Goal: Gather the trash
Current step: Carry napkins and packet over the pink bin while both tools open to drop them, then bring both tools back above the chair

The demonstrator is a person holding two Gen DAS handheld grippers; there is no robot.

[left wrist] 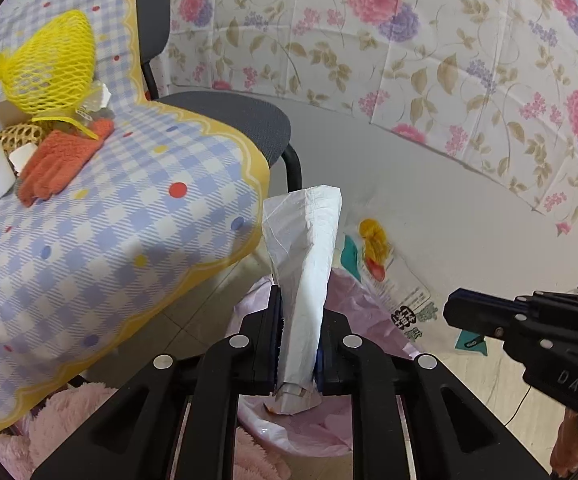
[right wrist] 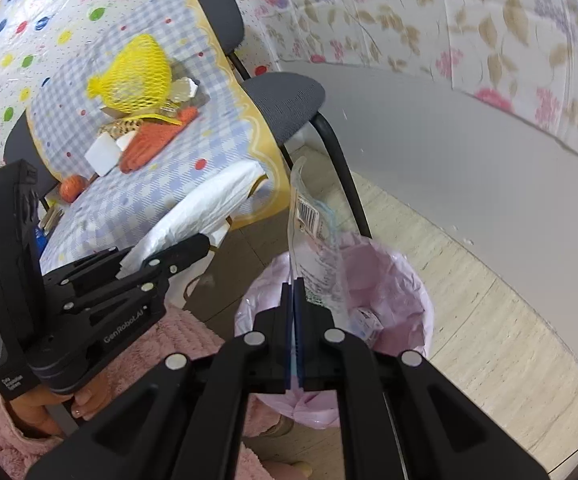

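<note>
Bin (right wrist: 401, 280): pink-lined, on the floor below both grippers.
Left gripper (left wrist: 297, 344): nearly closed, clamping white crumpled paper (left wrist: 309, 256), long axis along the fingers, over the bin's rim.
Right gripper (right wrist: 293, 320): closed on clear wrapper (right wrist: 313, 236), hanging over the bin's opening, nearer its middle.

the left gripper (left wrist: 297, 320) points steeply downward, its jaws pinched on a folded white paper wad (left wrist: 309, 264) that stands up between the fingers and pokes out past the tips. the right gripper (right wrist: 293, 292) tilts down the same way, jaws pressed tight on a clear plastic wrapper (right wrist: 309, 220) rising above the fingertips. a hand (right wrist: 69, 404) grips the left handle.
</note>
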